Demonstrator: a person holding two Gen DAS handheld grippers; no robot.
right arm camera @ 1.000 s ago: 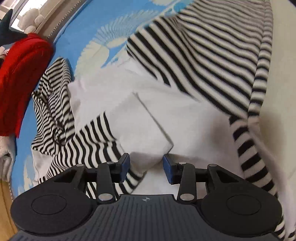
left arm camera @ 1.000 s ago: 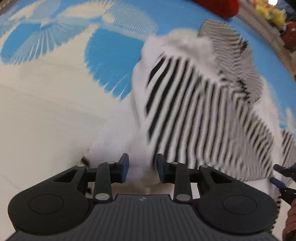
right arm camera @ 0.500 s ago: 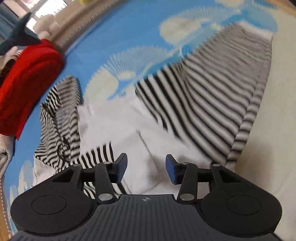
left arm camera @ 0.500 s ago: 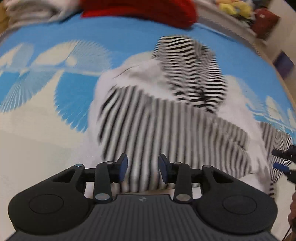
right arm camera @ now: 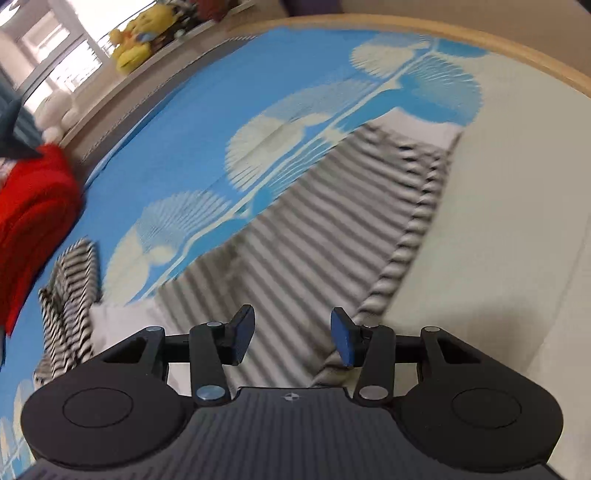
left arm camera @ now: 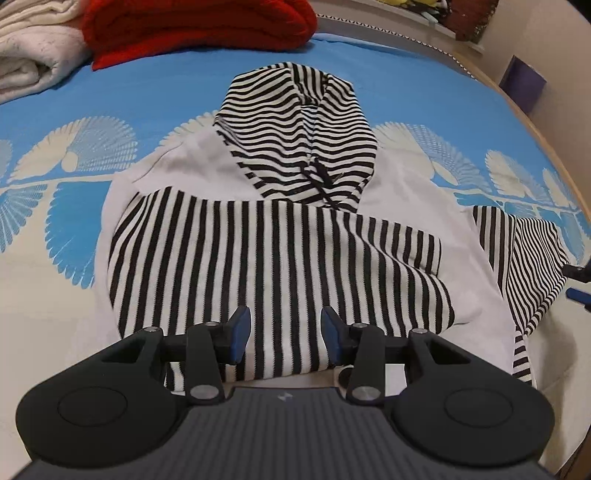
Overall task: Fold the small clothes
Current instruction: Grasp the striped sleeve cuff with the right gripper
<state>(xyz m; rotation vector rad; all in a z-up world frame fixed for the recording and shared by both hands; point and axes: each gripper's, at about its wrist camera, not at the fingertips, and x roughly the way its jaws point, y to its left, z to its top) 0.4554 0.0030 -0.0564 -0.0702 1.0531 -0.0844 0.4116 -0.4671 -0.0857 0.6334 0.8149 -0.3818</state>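
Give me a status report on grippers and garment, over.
Left gripper opening, nothing between its jaws. Right gripper closing, pads clear of cloth. Striped hoodie flat on the bed, one sleeve folded across. Nothing in the way.

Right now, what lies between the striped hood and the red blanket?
Only bare blue bedspread separates the striped hood from the red blanket; the left wrist view shows it.

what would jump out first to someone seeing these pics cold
The black-and-white striped hoodie spread mid-bed, one sleeve folded across its white body, hood toward the far side. Behind it a folded red knit sits beside a cream blanket on the blue fan-patterned bedspread.
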